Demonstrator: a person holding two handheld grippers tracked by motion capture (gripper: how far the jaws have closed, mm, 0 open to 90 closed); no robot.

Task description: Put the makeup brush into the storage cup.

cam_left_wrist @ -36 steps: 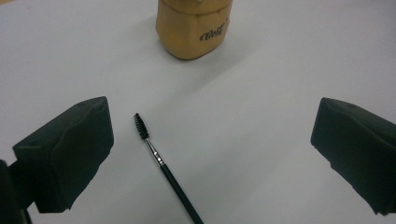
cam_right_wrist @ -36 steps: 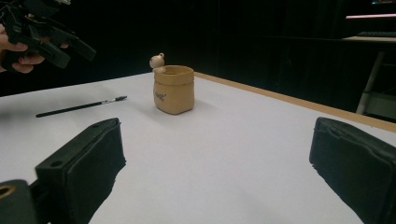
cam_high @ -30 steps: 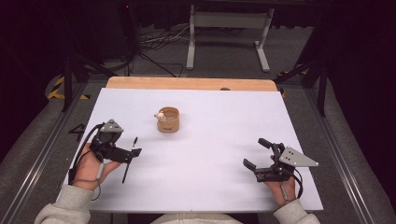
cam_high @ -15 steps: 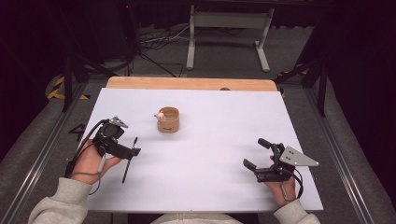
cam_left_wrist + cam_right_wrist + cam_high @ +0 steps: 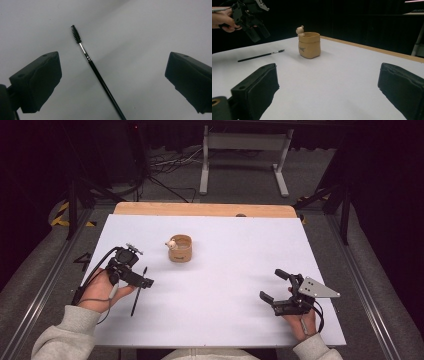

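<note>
White desk (image 5: 225, 270), wide and mostly bare, wooden strip along the far edge. Tan cup (image 5: 180, 248) with small bear figure on its rim, standing upright left of centre, open room all round. Right claw (image 5: 278, 285) near the right front edge, jaws spread, empty. Left claw (image 5: 134, 279) poised over the mascara wand (image 5: 95, 68), jaws wide, not touching. Wand flat on the desk, near the left edge.

- The left hand-held gripper (image 5: 131, 276) hovered over a thin black brush (image 5: 138, 291) lying on the white desk (image 5: 225, 265)
- A tan cup (image 5: 180, 248) stood nearby
- The right hand-held gripper (image 5: 274, 287) gaped, well apart
</note>
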